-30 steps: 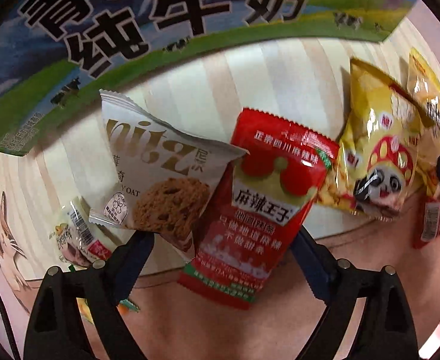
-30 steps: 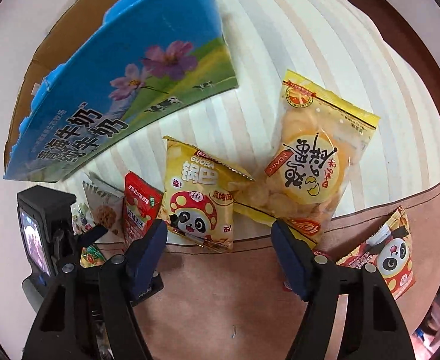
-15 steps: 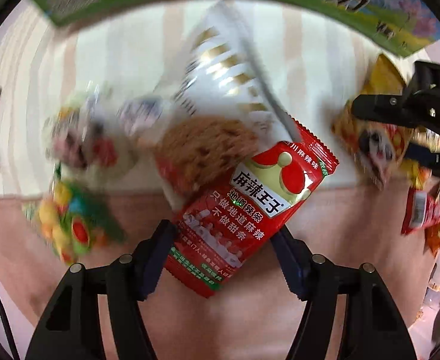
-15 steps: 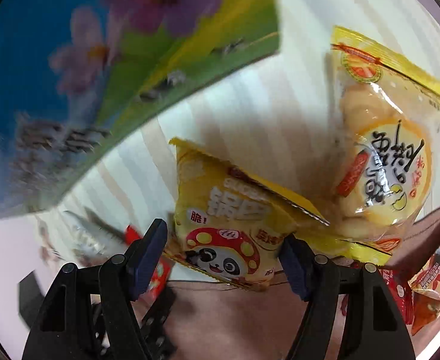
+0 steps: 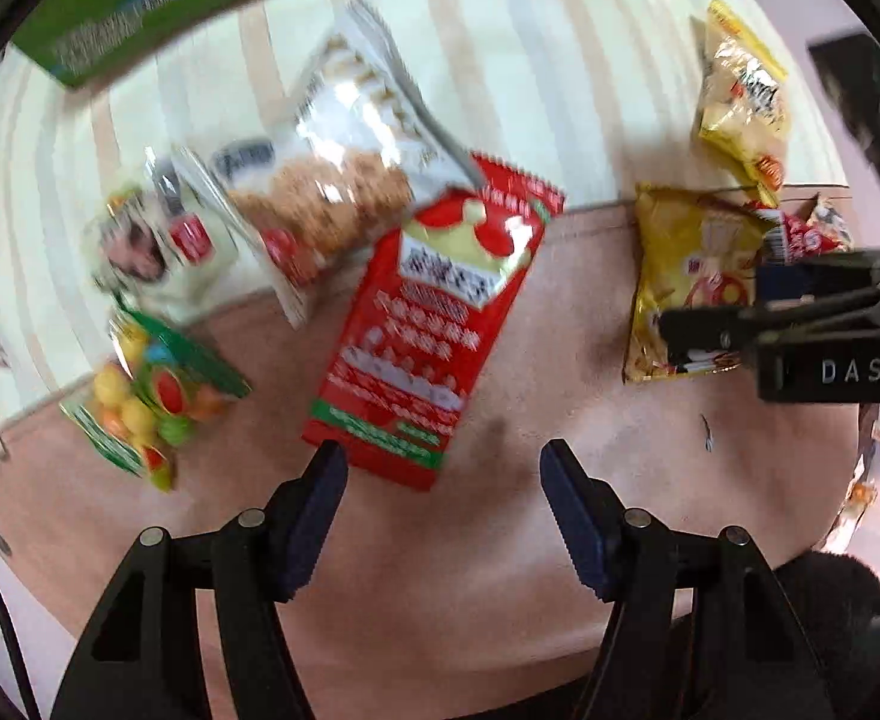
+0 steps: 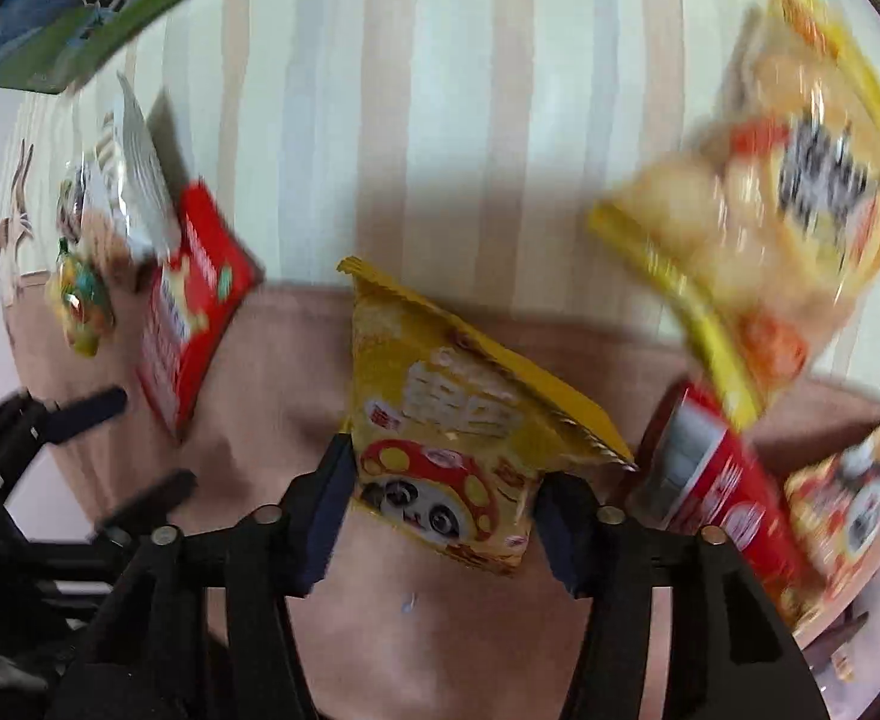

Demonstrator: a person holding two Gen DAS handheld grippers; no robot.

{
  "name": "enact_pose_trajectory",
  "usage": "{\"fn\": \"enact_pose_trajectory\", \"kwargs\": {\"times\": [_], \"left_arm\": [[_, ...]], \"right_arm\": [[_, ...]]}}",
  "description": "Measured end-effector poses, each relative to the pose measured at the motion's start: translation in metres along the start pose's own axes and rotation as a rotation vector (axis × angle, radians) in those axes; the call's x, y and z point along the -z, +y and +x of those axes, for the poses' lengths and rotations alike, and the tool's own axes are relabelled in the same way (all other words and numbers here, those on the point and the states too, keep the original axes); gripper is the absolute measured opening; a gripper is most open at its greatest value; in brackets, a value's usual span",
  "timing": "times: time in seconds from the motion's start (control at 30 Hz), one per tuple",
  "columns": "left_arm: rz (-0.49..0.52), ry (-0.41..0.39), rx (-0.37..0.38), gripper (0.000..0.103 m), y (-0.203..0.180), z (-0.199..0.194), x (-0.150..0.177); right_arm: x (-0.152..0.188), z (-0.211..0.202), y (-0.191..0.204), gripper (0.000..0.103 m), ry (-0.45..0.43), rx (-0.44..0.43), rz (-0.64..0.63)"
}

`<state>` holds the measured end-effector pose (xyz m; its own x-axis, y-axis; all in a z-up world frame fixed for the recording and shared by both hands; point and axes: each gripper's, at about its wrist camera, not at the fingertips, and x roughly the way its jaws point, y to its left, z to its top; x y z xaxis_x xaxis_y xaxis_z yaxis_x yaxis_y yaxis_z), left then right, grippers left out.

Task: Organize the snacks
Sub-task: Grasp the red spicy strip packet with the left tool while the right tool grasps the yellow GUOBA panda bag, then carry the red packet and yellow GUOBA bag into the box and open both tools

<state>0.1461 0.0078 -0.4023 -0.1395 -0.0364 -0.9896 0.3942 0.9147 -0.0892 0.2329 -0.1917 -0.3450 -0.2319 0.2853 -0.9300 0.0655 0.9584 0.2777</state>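
From the left wrist view, the left gripper (image 5: pixel 442 468) points down at the counter (image 5: pixel 499 540), its jaws partly apart with nothing between the pads. The red snack packet (image 5: pixel 434 324) lies just ahead of the fingertips, its lower edge close to the left finger but clear of it, resting on the pinkish part of the cloth. A white cookie packet (image 5: pixel 344 180) overlaps its top corner, and a small packet of coloured candies (image 5: pixel 146 396) lies off to the left (all of it rather blurred). Over to the right sits a yellow panda packet (image 5: pixel 685 276), with the right gripper's black fingers reaching across it from the edge of the view. A green-edged milk carton box (image 5: pixel 140 6) runs along the top.

From the right wrist view, the right gripper (image 6: pixel 440 504) has the yellow panda packet (image 6: pixel 451 450) between its pads — the jaws are opening, though both pads appear to touch the packet's sides. A bigger yellow packet of puffed snacks (image 6: pixel 799 228) lies up to the right, a red packet (image 6: pixel 733 504) just beside the right finger. The red snack packet (image 6: pixel 194 312) lies to the left, beyond the left gripper's fingers.
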Motion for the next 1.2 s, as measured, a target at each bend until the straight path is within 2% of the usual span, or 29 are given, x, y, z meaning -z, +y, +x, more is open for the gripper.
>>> {"fn": "enact_pose_trajectory", "kwargs": {"times": [0.1, 0.2, 0.27, 0.37, 0.43, 0.47, 0.53, 0.57, 0.7, 0.8, 0.87, 0.97, 1.03, 1.13, 1.2], "left_arm": [[0.014, -0.019, -0.037, 0.065, 0.003, 0.004, -0.021], [0.030, 0.000, -0.025, 0.065, 0.002, 0.020, -0.040], [0.046, 0.045, -0.044, 0.065, -0.001, 0.035, -0.048], [0.038, 0.051, -0.064, 0.065, -0.008, 0.045, -0.055], [0.001, 0.054, -0.022, 0.066, -0.014, 0.045, -0.063], [-0.018, 0.058, 0.027, 0.066, -0.019, 0.044, -0.065], [-0.033, 0.070, 0.101, 0.065, -0.028, 0.042, -0.071], [-0.034, 0.070, 0.111, 0.065, -0.031, 0.042, -0.070], [-0.032, 0.061, 0.056, 0.065, -0.038, 0.050, -0.075], [-0.028, 0.025, 0.022, 0.065, -0.044, 0.051, -0.094], [-0.034, -0.011, 0.011, 0.063, -0.046, 0.048, -0.093], [-0.076, -0.043, -0.001, 0.049, -0.047, 0.042, -0.085], [-0.127, -0.049, 0.008, 0.048, -0.039, 0.040, -0.075], [-0.213, -0.031, 0.000, 0.048, -0.026, 0.041, -0.057], [-0.267, -0.018, 0.017, 0.048, -0.020, 0.043, -0.048]], "right_arm": [[0.002, 0.000, -0.008, 0.077, -0.037, -0.044, 0.063], [0.008, -0.002, -0.024, 0.077, -0.069, -0.066, 0.102], [0.010, -0.007, -0.035, 0.077, -0.090, -0.081, 0.127], [0.014, -0.016, -0.053, 0.076, -0.114, -0.090, 0.145], [0.018, -0.022, -0.061, 0.072, -0.122, -0.077, 0.146], [0.020, -0.021, -0.062, 0.070, -0.124, -0.079, 0.149], [0.022, -0.021, -0.058, 0.070, -0.124, -0.092, 0.162], [0.027, -0.025, -0.064, 0.070, -0.126, -0.097, 0.171], [0.038, -0.029, -0.084, 0.070, -0.137, -0.116, 0.210], [0.046, -0.035, -0.100, 0.070, -0.145, -0.130, 0.234], [0.048, -0.039, -0.105, 0.070, -0.158, -0.126, 0.237], [0.053, -0.045, -0.108, 0.070, -0.165, -0.126, 0.246], [0.057, -0.048, -0.110, 0.070, -0.178, -0.123, 0.254], [0.061, -0.053, -0.106, 0.070, -0.237, -0.047, 0.252], [0.065, -0.054, -0.103, 0.070, -0.254, -0.035, 0.247]]}}
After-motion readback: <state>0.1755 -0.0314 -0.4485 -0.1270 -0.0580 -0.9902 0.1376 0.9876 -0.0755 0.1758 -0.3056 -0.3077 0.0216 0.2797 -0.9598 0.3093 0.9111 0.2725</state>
